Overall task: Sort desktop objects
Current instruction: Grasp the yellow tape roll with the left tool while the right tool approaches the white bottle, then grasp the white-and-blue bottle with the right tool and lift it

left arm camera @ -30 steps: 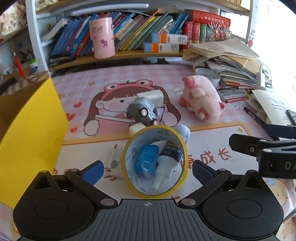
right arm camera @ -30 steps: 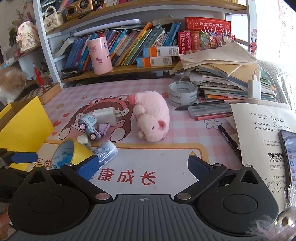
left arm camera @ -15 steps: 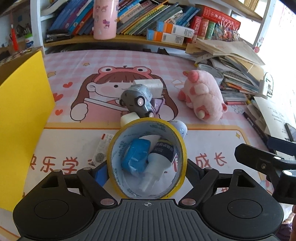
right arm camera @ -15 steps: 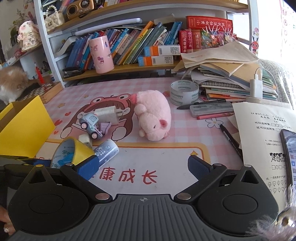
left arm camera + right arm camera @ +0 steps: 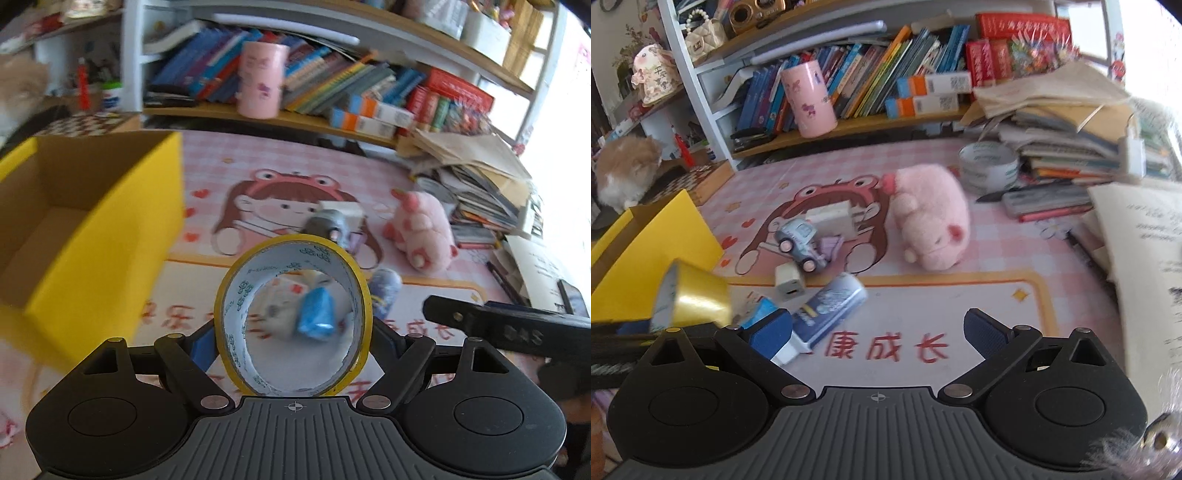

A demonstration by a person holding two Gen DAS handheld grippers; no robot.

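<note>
Yellow tape roll [image 5: 692, 295] lifted, pink plush pig [image 5: 932, 218], toy car [image 5: 799, 242]

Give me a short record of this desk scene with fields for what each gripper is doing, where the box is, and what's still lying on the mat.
left gripper: shut on the yellow tape roll, lifted off the mat
right gripper: open, nothing between its fingers
yellow box: open, to the left of the tape roll; no items visible in the part that shows
still on mat: pink plush pig, toy car, white charger, blue tube
other tape: a white tape roll by the paper stack
</note>
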